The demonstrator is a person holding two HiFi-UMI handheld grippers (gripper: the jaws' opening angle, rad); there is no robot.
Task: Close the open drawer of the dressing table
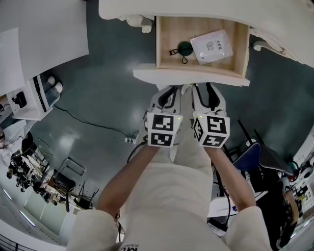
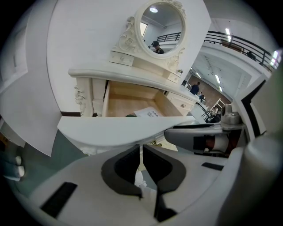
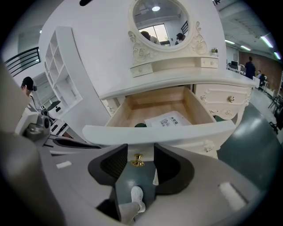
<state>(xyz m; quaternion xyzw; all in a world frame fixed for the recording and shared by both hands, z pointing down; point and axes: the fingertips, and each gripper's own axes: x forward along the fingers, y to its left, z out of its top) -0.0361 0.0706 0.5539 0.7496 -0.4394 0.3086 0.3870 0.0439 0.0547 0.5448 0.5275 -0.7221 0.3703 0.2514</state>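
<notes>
Right gripper (image 3: 137, 152), a white two-jaw tool with dark pads, points at the underside of the open drawer's curved white front panel (image 3: 159, 132). Its jaws stand moderately apart. The small brass-coloured drawer knob (image 3: 137, 160) shows in the gap between them, clear of both pads. Left gripper (image 2: 141, 148), of the same make, is held just beside it under the same panel. Its jaws are drawn almost together, leaving only a thin slit with nothing in it. In the head view both grippers (image 1: 170, 90) (image 1: 205, 89) lie side by side just below the panel, each carrying a cube with black square markers.

The pale wooden drawer (image 1: 169, 34) stands pulled well out from under the top of the white carved dressing table (image 1: 147, 10), toward the person. Inside lie a flat white printed packet (image 1: 212, 46), tilted, and just beside it a dark green round object with a black loop (image 1: 185, 48).

An oval mirror in an ornate white frame (image 3: 161, 24) rises from the table top, with small drawers at its base. A white open shelf unit (image 3: 62, 75) stands to the table's left. The dark grey-green floor (image 1: 98, 88) spreads below, and the person's white shoe (image 3: 136, 194) is visible between the right gripper's jaws.
</notes>
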